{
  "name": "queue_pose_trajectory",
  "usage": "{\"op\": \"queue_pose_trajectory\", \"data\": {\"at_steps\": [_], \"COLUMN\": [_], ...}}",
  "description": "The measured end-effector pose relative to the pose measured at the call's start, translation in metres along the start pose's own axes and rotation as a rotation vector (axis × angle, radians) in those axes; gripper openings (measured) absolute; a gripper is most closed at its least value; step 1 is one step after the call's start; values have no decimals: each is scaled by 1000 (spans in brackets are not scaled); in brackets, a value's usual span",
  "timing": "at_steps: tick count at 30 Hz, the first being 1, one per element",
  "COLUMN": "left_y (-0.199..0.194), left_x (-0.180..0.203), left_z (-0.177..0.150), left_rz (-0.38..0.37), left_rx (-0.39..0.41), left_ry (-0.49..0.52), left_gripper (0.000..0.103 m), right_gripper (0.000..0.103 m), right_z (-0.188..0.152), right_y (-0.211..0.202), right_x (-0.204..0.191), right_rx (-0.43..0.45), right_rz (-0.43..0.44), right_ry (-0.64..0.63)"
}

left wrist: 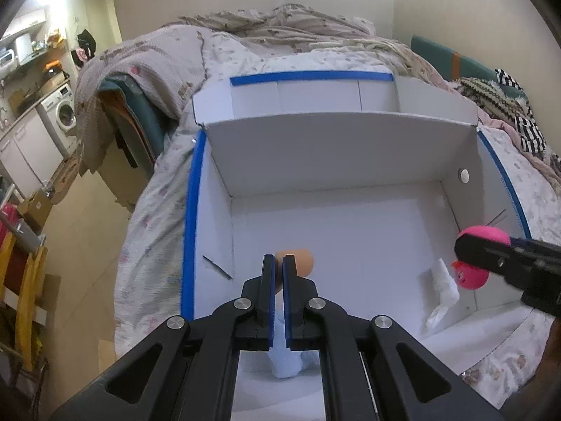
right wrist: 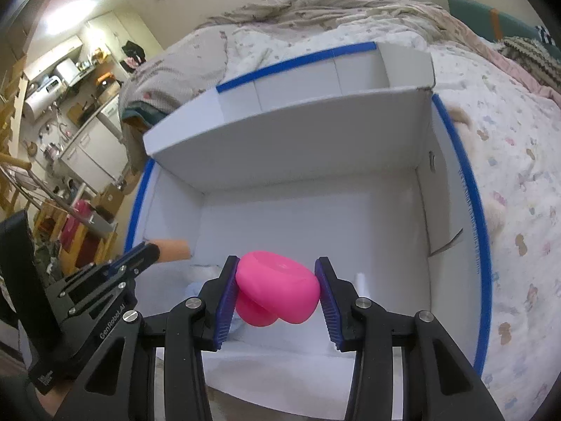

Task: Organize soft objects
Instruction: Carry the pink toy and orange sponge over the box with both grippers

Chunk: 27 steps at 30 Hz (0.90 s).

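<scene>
A white box (left wrist: pixel 333 161) with blue-taped edges lies open on a bed. My left gripper (left wrist: pixel 278 258) hangs over its near left part, shut on a soft toy with a tan-orange end (left wrist: pixel 301 261) and a pale blue plush body (left wrist: pixel 285 363) dangling below the fingers. In the right wrist view, my right gripper (right wrist: pixel 277 261) is shut on a bright pink squashy toy (right wrist: pixel 280 287) above the box floor (right wrist: pixel 308 217). The left wrist view shows that pink toy (left wrist: pixel 471 277) at the right wall. The left gripper (right wrist: pixel 150 249) and its tan-orange toy end (right wrist: pixel 175 249) show at the left.
A crumpled white paper (left wrist: pixel 443 294) lies in the box's near right corner. The floral quilt (right wrist: pixel 508 161) surrounds the box, with bunched blankets (left wrist: pixel 280 21) behind it. The bed's left edge drops to the floor (left wrist: pixel 77 231), with cupboards and a washing machine (left wrist: pixel 61 114) beyond.
</scene>
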<state>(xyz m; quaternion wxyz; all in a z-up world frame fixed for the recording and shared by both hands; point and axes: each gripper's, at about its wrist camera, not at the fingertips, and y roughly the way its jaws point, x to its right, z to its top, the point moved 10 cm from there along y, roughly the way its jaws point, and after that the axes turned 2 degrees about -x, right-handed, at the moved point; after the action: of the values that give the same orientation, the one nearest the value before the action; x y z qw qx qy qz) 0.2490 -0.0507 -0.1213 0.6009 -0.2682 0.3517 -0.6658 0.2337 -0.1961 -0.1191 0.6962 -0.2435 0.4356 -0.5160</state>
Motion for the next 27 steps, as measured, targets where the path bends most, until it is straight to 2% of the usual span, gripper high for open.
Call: {"op": "queue_pose_trajectory", "data": {"at_steps": [10,21,27], "left_y": [16,31,32], "left_x": [2,1,3], "left_z": [-4,-14,-18], "left_rz": [-26,-27,-28], "left_rx": [-57,-132,-133], "left_ry": [-20,-34,-30], "left_gripper": [4,4,4], "right_gripper": [46,46,46], "right_z": [-27,-32,-35], "right_y": [33,43,45], "right_x": [11,17,18], "right_rx": [-122,-171,-186], "right_rz": [-68,-84,-90], "right_ry": [-11,3,3]}}
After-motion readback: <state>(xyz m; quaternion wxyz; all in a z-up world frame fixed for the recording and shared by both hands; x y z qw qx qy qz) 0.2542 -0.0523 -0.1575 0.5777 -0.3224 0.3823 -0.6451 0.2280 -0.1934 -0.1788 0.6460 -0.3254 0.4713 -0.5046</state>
